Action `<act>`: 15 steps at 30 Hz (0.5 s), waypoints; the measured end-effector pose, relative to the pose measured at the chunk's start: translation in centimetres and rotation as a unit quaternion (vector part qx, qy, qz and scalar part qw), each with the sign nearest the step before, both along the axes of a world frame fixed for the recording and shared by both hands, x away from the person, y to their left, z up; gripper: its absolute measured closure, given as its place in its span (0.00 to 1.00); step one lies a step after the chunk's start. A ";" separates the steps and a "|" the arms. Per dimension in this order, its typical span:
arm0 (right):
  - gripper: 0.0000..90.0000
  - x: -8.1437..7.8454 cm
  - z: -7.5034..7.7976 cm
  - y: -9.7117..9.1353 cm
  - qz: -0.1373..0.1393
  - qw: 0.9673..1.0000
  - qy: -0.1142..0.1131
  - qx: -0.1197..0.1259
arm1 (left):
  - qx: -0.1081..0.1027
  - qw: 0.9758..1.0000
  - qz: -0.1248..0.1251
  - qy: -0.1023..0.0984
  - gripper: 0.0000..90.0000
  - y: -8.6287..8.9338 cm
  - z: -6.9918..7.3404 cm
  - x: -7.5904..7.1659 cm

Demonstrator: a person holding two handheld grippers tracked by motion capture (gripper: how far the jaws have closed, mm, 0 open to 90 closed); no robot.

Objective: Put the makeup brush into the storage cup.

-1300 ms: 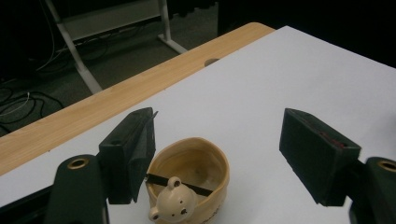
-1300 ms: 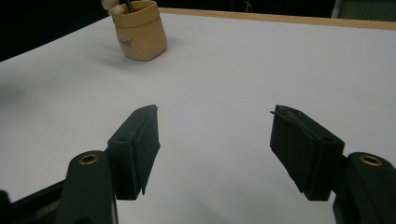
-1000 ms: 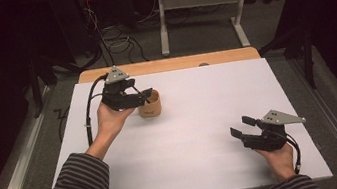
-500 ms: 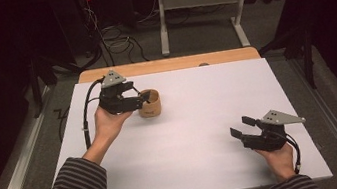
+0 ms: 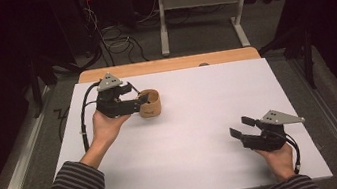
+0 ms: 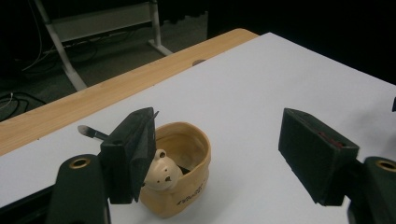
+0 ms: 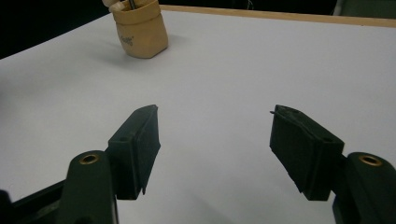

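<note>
Two grippers are at work over a white tabletop [image 5: 188, 137] with a wooden strip along its far edge. The left gripper [image 5: 141, 100] sits at the far left part, held from below by the left hand [image 5: 105, 126], and its jaws stand wide apart right at a small tan cup [image 5: 150, 104]. In the left gripper view one jaw overlaps the cup's near rim while the other stands well off to the side, so nothing is clamped. The cup [image 6: 180, 175] stands upright, carries a little bear figure [image 6: 161, 173] inside, and a thin dark-handled brush [image 6: 91, 133] pokes out behind it. The right gripper [image 5: 241, 127] rests low at the near right, well apart from the cup, jaws spread wide over bare white surface.
</note>
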State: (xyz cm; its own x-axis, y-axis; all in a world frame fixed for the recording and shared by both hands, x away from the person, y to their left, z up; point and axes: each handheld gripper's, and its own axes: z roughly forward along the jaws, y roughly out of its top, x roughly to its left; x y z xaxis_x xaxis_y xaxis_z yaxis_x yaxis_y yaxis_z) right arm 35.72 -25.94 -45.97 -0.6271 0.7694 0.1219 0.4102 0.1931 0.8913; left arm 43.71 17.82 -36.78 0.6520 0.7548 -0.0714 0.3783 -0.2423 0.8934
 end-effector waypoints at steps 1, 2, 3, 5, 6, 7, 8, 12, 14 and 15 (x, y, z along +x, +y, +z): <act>0.38 0.0 0.0 0.0 0.000 1.000 0.000 0.000 | -0.003 1.000 0.000 0.000 0.32 0.0 0.0 0.0; 0.38 0.0 0.0 0.0 0.000 1.000 0.000 0.000 | -0.005 1.000 -0.001 0.001 0.32 0.1 0.0 0.0; 0.38 0.0 0.0 0.0 0.000 1.000 0.000 0.000 | -0.005 1.000 0.001 0.002 0.32 0.2 0.0 -0.1; 0.38 0.0 0.0 0.0 0.000 1.000 0.001 -0.001 | -0.009 1.000 -0.001 0.005 0.32 0.2 -0.1 -0.1; 0.38 0.0 0.0 0.0 0.001 1.000 0.001 -0.001 | -0.009 1.000 -0.001 0.006 0.32 0.3 -0.2 -0.1; 0.38 0.0 0.0 0.0 0.001 1.000 0.000 -0.002 | -0.010 1.000 -0.001 0.007 0.32 0.3 -0.2 -0.1; 0.38 0.0 0.0 0.1 0.001 1.000 0.000 -0.003 | -0.009 1.000 0.001 0.008 0.32 0.3 -0.2 -0.2; 0.39 0.0 0.0 0.1 0.002 1.000 0.002 -0.005 | -0.009 1.000 -0.004 0.010 0.32 0.2 -0.3 -0.6; 0.39 0.0 -0.1 0.2 0.002 1.000 0.003 -0.006 | -0.011 1.000 -0.007 0.010 0.32 0.1 -0.3 -0.8; 0.39 0.0 -0.1 0.2 0.002 1.000 0.003 -0.006 | -0.010 1.000 -0.008 0.009 0.33 0.2 -0.3 -0.8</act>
